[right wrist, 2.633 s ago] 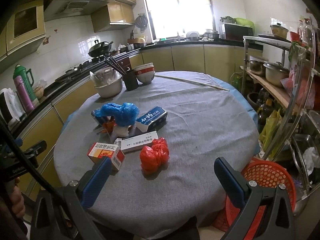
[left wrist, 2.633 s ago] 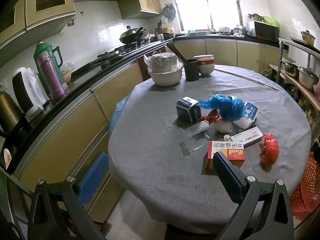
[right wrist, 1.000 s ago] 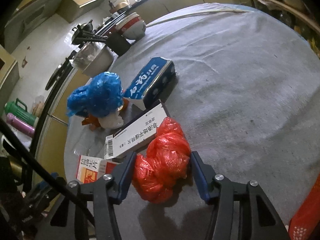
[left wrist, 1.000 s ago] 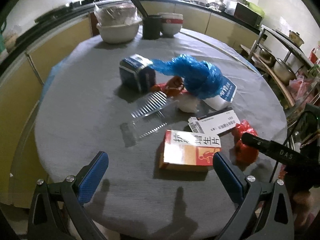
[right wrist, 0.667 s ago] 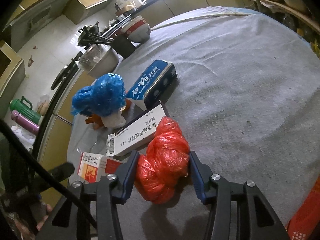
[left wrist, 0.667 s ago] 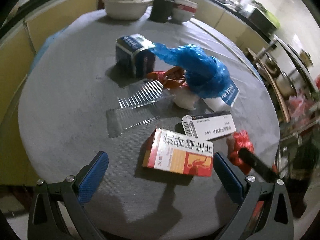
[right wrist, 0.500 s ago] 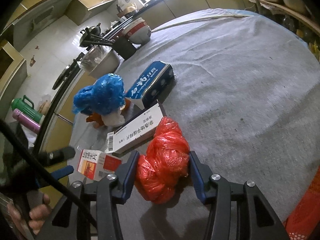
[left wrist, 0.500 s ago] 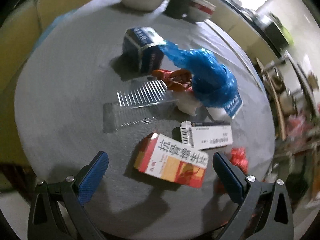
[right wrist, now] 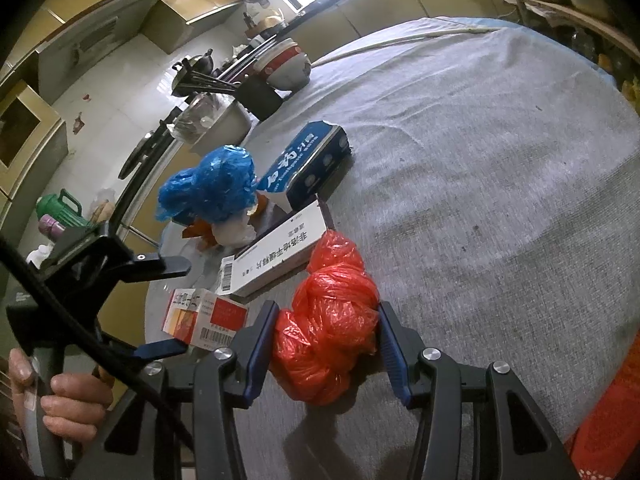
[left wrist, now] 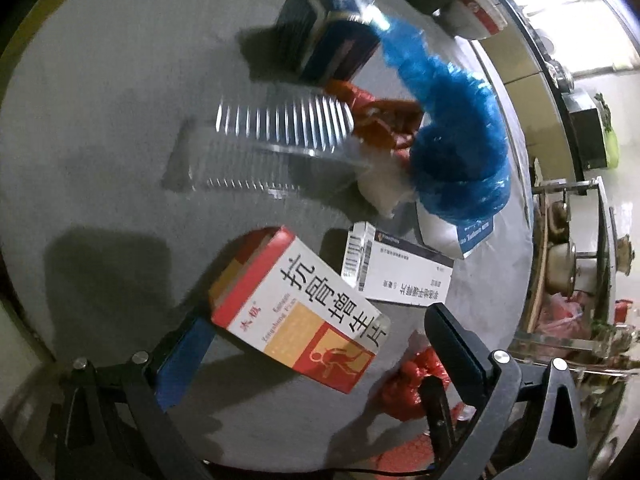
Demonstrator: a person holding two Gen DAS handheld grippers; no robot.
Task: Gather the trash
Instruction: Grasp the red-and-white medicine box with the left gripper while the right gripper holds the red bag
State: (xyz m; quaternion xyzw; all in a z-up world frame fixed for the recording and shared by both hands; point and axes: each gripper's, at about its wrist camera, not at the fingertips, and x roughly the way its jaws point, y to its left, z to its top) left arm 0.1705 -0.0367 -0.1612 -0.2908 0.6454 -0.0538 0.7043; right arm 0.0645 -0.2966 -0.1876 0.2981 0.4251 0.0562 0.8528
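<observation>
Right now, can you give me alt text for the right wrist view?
The right claw is closed on a crumpled red plastic bag lying on the grey tablecloth. Beside it, the open left claw straddles a red-and-white medicine box, with more boxes and a blue plastic bag behind.

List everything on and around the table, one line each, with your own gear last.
red plastic bag: 1, red, near table edge, between right gripper's pads
red-and-white box: 1, between left gripper's open fingers
white box: 1, white, beside the red bag
blue boxes: 2, blue, mid-table
blue plastic bag: 1, blue, on the trash heap
clear plastic tray: 1, transparent, left of heap
bowls: several, far edge
table: 1, grey cloth
left gripper: open, its jaws have just been closing slightly
right gripper: shut on red bag
hand: 1, holds left gripper
</observation>
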